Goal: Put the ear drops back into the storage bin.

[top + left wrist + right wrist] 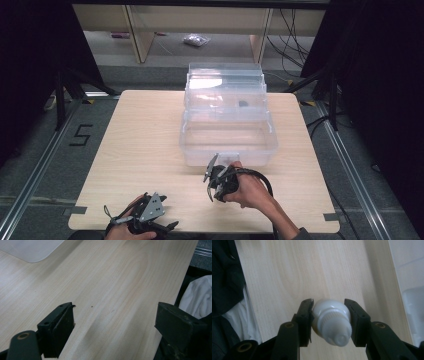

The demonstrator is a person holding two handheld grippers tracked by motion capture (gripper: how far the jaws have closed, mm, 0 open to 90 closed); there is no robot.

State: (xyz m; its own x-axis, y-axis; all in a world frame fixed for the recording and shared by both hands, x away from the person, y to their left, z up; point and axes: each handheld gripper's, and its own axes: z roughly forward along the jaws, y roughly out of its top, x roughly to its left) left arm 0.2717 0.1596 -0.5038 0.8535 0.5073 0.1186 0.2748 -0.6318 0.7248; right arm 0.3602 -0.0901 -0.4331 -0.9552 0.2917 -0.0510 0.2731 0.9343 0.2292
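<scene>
My right gripper (329,308) is shut on a small white bottle (332,321) with a ribbed neck, its rounded body squeezed between the two black pads above the wooden table (287,272). In the high view the right gripper (210,178) hangs just in front of a clear plastic box (230,154), held by a hand. My left gripper (141,219) rests at the table's near left edge. Its jaws stand wide apart over bare wood, so the left gripper (115,312) is open with nothing between them.
The clear box sits mid-table with its lid (225,80) raised behind it and a small dark item (243,104) in its upper tier. White cloth (197,298) lies past the table's edge. Bare wood (140,140) stretches left of the box.
</scene>
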